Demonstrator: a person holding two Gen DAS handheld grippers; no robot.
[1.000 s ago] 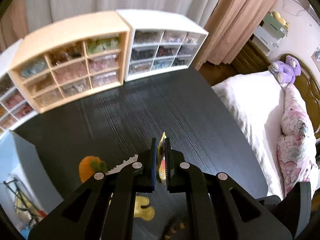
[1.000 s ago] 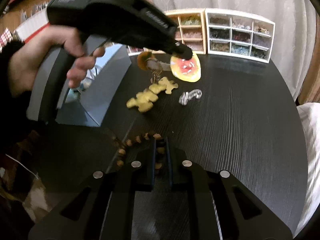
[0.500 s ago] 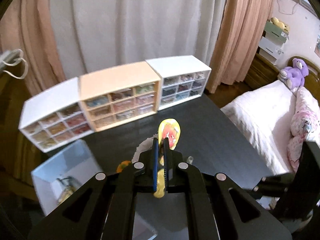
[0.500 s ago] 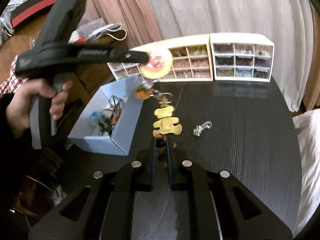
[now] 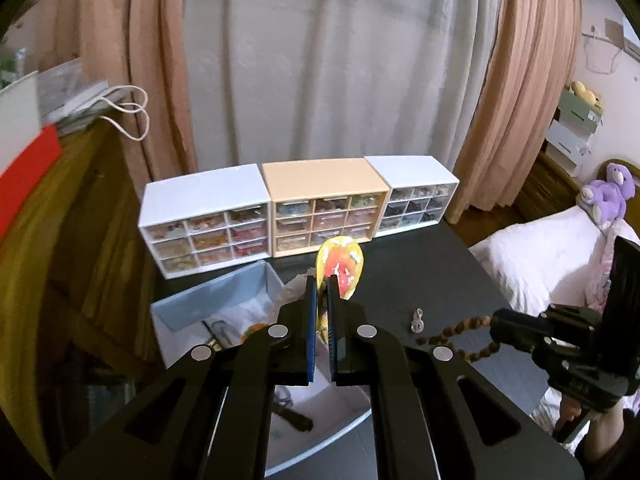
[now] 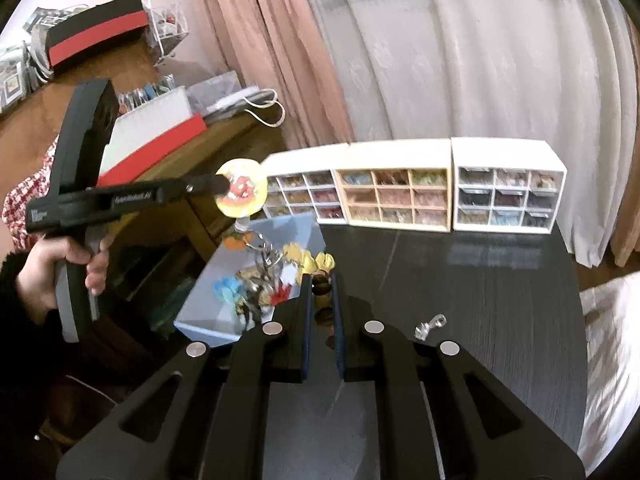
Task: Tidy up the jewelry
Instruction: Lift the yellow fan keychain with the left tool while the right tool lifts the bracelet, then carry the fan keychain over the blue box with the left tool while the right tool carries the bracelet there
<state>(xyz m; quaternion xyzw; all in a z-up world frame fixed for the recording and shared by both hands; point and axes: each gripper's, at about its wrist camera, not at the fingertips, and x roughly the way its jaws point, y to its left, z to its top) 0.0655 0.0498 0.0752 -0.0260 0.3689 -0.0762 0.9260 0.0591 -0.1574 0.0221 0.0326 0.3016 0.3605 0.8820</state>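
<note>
Through the left wrist camera I see my left gripper (image 5: 320, 280) with its jaws clenched on the edge of a flat yellow oval charm with a red-orange picture (image 5: 340, 266), raised above the open pale blue box (image 5: 224, 300) on the black desk (image 5: 448, 276); three small drawer cabinets (image 5: 320, 212) stand along the far edge. To the right, my right gripper (image 5: 496, 324) carries a brown wooden bead strand (image 5: 460, 330), and a small clear clasp (image 5: 418, 320) lies on the desk. Through the right wrist camera, the right gripper (image 6: 320, 280) has its jaws clamped on those brown beads (image 6: 322, 292); the yellow charm (image 6: 242, 194) hangs at the left gripper's tip (image 6: 220, 186), with a cluster of smaller trinkets (image 6: 276, 258) dangling under it over the blue box (image 6: 256, 280). I judge this bunch light but floppy: the disc is stiff and a sound place to grip, while the chained pieces will swing and snag. The beads are hard, round and likely slippery, so I would pinch across one bead, not between two.
</note>
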